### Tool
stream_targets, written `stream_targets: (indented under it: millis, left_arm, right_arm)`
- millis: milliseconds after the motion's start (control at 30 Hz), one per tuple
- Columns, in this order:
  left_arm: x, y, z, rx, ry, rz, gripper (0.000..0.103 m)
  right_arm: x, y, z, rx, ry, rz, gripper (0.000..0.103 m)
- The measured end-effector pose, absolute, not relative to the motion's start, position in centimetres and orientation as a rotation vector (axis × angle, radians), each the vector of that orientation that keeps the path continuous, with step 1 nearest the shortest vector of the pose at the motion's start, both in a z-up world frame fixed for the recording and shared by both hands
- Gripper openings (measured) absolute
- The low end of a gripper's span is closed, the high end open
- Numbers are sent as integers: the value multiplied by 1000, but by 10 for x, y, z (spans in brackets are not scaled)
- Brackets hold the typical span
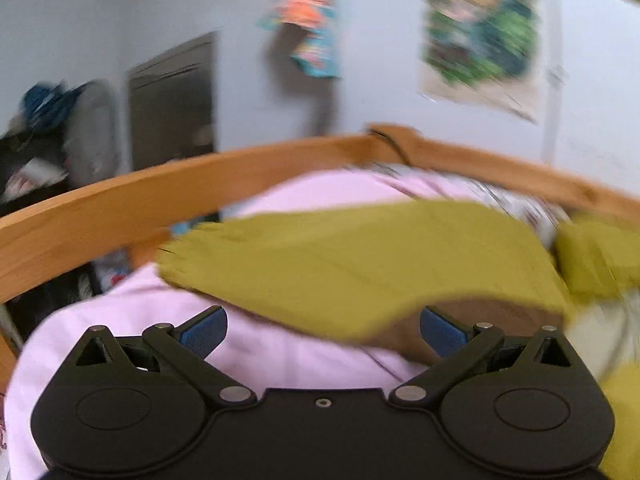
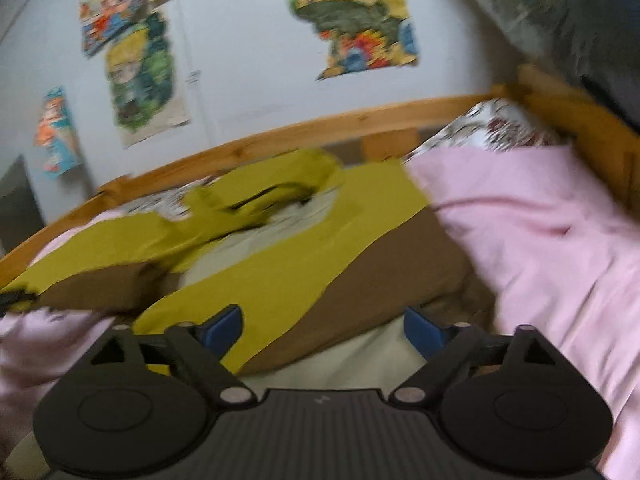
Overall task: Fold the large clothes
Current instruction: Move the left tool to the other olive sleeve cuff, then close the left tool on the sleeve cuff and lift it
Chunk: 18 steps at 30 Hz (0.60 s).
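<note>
We've got the mustard-and-brown garment [image 2: 280,264] spread on the pink sheet [image 2: 540,232], sleeve bunched near the wooden bed rail [image 2: 340,120]. Risk: grabbing sheet along with fabric, since both layers lie flush. Right gripper [image 2: 322,326] hovers low over the hem, left gripper [image 1: 322,330] beside a sleeve; both splayed wide, empty.

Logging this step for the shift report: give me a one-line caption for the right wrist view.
Open right gripper above the yellow-and-brown garment spread on the pink sheet.

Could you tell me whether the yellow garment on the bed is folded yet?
Not yet: the garment lies spread across the bed, one sleeve flopped sideways.
</note>
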State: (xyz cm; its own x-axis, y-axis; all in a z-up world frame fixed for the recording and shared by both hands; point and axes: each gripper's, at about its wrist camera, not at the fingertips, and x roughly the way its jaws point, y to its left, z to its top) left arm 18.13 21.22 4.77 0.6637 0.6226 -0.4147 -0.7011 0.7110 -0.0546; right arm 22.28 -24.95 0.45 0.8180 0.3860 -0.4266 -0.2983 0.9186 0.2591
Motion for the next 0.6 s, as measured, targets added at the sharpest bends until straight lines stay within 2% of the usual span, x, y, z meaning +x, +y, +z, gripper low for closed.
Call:
stream_targets:
  millis: [67, 167, 233, 300, 367, 400, 500, 600]
  left_arm:
    - [179, 233, 51, -302, 369, 816, 102]
    - [176, 262, 53, -460, 354, 874, 94]
    - [178, 275, 53, -554, 354, 878, 78]
    - [179, 277, 54, -596, 341, 868, 46]
    - [183, 269, 58, -569, 323, 872, 36]
    - [185, 260, 63, -521, 297, 883, 25]
    - [193, 235, 79, -407, 208, 865, 13]
    - [205, 212, 101, -303, 113, 789, 7]
  right_arm:
    - [215, -239, -2, 166, 500, 414, 96]
    - [213, -230, -11, 154, 524, 448, 97]
    - [213, -229, -16, 178, 542, 457, 97]
    - [214, -230, -20, 194, 558, 461, 97]
    - [213, -231, -25, 200, 565, 464, 97]
    - [213, -232, -27, 203, 573, 465, 97]
    - [210, -236, -36, 224, 600, 473, 97]
    - [207, -237, -41, 239, 611, 487, 97]
